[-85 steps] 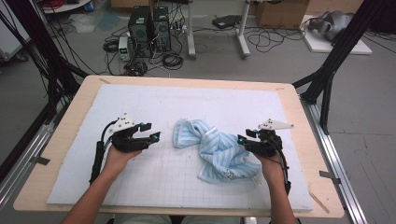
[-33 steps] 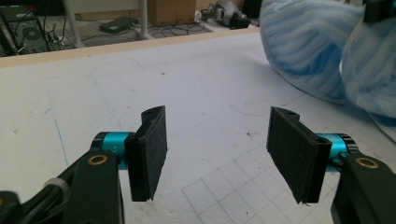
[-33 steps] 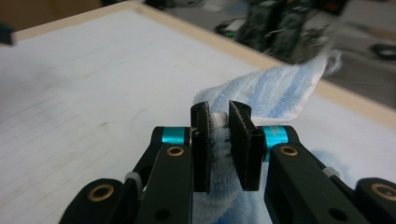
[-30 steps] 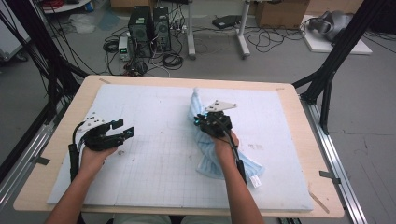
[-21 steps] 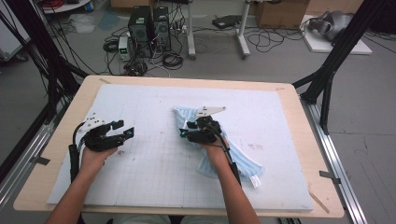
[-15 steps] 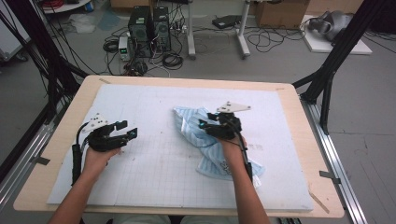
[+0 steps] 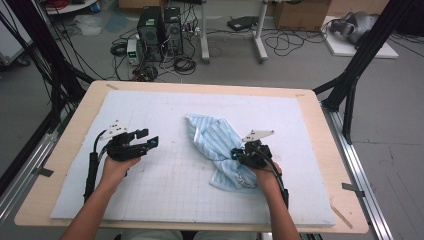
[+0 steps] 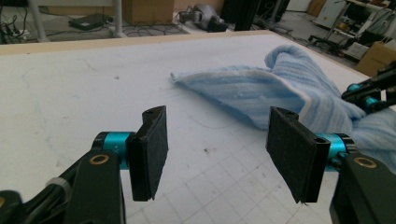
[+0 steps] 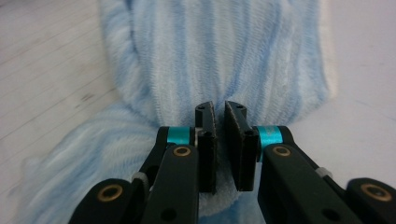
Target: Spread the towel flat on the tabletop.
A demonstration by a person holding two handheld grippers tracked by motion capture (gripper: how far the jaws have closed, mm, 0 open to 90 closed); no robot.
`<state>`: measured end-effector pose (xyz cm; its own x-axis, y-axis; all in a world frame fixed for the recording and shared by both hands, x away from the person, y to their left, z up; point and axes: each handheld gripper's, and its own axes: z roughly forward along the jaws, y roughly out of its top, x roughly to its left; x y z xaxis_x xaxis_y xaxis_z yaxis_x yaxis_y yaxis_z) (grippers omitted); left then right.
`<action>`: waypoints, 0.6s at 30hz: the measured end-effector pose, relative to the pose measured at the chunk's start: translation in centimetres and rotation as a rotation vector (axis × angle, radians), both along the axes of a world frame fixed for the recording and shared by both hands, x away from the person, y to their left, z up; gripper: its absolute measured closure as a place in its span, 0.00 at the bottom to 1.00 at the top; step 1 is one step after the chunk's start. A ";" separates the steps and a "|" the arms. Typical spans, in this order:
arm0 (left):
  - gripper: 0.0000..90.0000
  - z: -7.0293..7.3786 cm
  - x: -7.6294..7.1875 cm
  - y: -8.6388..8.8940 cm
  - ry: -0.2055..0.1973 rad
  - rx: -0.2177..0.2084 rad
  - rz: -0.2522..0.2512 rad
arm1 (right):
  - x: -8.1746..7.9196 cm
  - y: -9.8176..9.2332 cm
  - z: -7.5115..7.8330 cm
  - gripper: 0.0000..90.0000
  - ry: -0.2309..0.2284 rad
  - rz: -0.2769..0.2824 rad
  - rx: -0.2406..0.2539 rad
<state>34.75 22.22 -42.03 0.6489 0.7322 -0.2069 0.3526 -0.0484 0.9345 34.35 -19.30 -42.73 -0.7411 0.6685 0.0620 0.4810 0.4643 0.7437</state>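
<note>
The right gripper [image 7: 239,156] clamps a fold of a blue-and-white striped towel [image 7: 220,145] near the middle of the padded table [image 7: 150,110], its jaws having just been closing with the cloth between them. In the right gripper view, the two black pads [image 9: 205,140] stand nearly together, a thin ridge of terry pinched in the narrow slot between them, while the towel [image 9: 224,56] spreads away ahead across the white gridded mat [image 9: 46,70]. The towel lies crumpled, one end bunched toward the far side of the table, the other trailing beneath the person's right hand [image 7: 265,172]. Well apart to the left, the left gripper [image 7: 150,141] hovers above the mat with jaws spread and nothing between them. Its own view shows both pads [image 8: 149,151] wide apart, the towel [image 8: 261,93] lying beyond them and the right gripper [image 8: 369,91] at the far right edge.
</note>
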 end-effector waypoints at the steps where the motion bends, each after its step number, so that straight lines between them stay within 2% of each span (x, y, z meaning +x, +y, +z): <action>1: 0.43 0.1 0.0 -0.3 0.001 -0.008 -0.004 | -0.4 0.1 0.0 0.92 0.004 0.017 -0.007; 4: 0.42 0.2 0.2 -1.3 0.009 -0.014 -0.024 | -1.5 0.3 0.0 0.92 0.006 0.070 -0.029; 6: 0.42 0.4 0.4 -2.3 0.006 -0.015 -0.043 | -2.1 0.1 0.1 0.89 0.021 0.097 -0.019; 9: 0.41 0.6 0.8 -4.1 0.016 -0.018 -0.076 | -2.6 -0.7 0.5 0.78 0.057 0.131 0.046; 11: 0.39 0.3 1.1 -5.3 0.030 -0.024 -0.086 | -2.9 -1.6 1.0 0.72 0.046 0.141 0.109; 13: 0.37 -0.2 1.6 -6.8 0.060 -0.010 -0.099 | -3.0 -2.5 1.6 0.64 0.016 0.101 0.164; 14: 0.37 -0.4 1.8 -7.4 0.066 -0.007 -0.103 | -3.1 -3.2 1.9 0.59 -0.011 0.060 0.184; 18: 0.36 -1.3 2.4 -10.0 0.098 0.033 -0.127 | -3.2 -5.1 2.2 0.53 -0.075 -0.061 0.217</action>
<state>37.20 12.17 -43.36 0.7142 0.6533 -0.2512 0.4316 -0.1286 0.8929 31.10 -24.41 -40.52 -0.7079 0.6890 0.1554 0.4430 0.2617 0.8574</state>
